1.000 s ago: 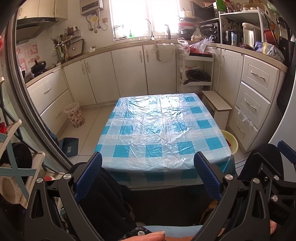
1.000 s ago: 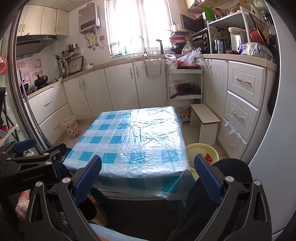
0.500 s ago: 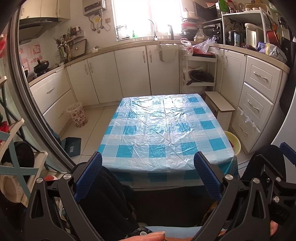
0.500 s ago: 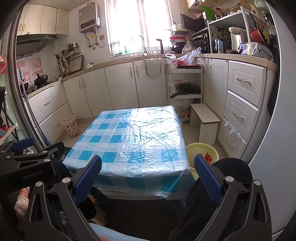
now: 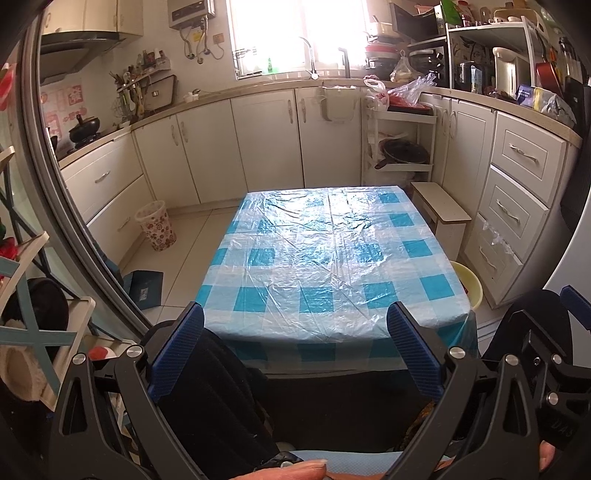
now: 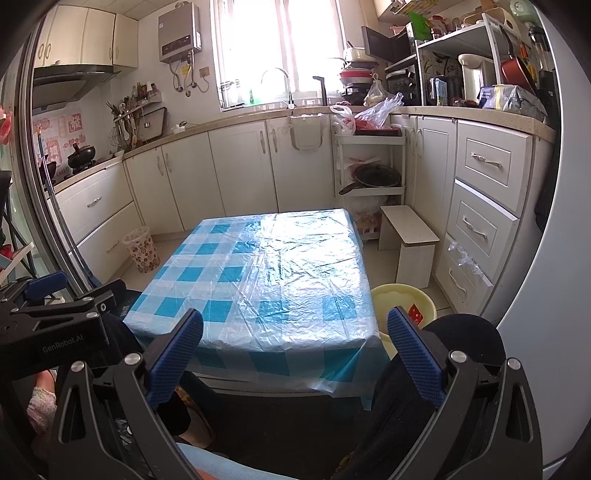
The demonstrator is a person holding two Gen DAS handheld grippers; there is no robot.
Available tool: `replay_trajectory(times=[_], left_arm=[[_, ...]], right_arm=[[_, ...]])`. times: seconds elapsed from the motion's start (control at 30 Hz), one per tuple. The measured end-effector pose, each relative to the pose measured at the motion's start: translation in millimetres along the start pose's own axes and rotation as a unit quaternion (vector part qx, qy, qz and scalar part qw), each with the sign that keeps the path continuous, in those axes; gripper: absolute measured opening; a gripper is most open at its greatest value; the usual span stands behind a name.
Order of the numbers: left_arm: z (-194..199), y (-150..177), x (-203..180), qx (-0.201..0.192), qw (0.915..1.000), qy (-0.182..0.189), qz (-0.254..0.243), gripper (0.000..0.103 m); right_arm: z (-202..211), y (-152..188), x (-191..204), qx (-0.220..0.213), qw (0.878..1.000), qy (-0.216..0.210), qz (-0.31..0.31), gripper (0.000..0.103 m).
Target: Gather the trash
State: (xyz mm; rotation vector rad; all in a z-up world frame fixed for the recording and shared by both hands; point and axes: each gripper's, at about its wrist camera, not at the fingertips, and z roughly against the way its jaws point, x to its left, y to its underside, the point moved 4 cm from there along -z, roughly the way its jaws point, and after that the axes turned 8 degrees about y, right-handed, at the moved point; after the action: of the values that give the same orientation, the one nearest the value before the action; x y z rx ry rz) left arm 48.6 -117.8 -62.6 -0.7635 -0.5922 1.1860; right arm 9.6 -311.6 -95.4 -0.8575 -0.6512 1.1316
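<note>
The patterned wastebasket [image 5: 155, 230] stands on the floor by the left cabinets, well apart from the blue-checked table [image 5: 332, 258], before which the left gripper [image 5: 295, 354] and right gripper [image 6: 295, 354] hover, both spread wide and empty.

This is a home kitchen, small and much used. Cream panelled base cabinets [image 5: 266, 144] run in an L under a pale stone worktop [image 6: 236, 120], with a curved chrome tap [image 6: 277, 83] below a bright window [image 6: 273, 44]. A grey wall-mounted water heater [image 6: 180, 33] hangs beside the window, and a steel extractor hood [image 6: 66, 79] juts out above a black lidded pot [image 6: 81, 155] on the hob. Utensils crowd a wall rack [image 6: 127, 114]. A white open shelf unit [image 6: 476, 51] carries appliances and a red pan. In the middle stands a low table under a blue-and-white checked plastic cloth [image 5: 332, 258]; a patterned wastebasket [image 5: 156, 230] sits on the tiled floor.
</note>
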Motion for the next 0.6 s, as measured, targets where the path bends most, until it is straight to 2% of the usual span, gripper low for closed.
replay_trajectory(times=[0.43,0.6], left_arm=[[-8.5,1.3,6.8,0.006,0.9999,0.0,0.013,0.095],[-20.8,-5.5,10.7,0.004,0.9999,-0.012,0.006,0.095]], right_arm=[[-12.2,-3.2,2.3,0.004,1.0,0.002,0.014,0.096],[-29.9,-7.2,1.8,0.016,1.0,-0.005,0.011,0.096]])
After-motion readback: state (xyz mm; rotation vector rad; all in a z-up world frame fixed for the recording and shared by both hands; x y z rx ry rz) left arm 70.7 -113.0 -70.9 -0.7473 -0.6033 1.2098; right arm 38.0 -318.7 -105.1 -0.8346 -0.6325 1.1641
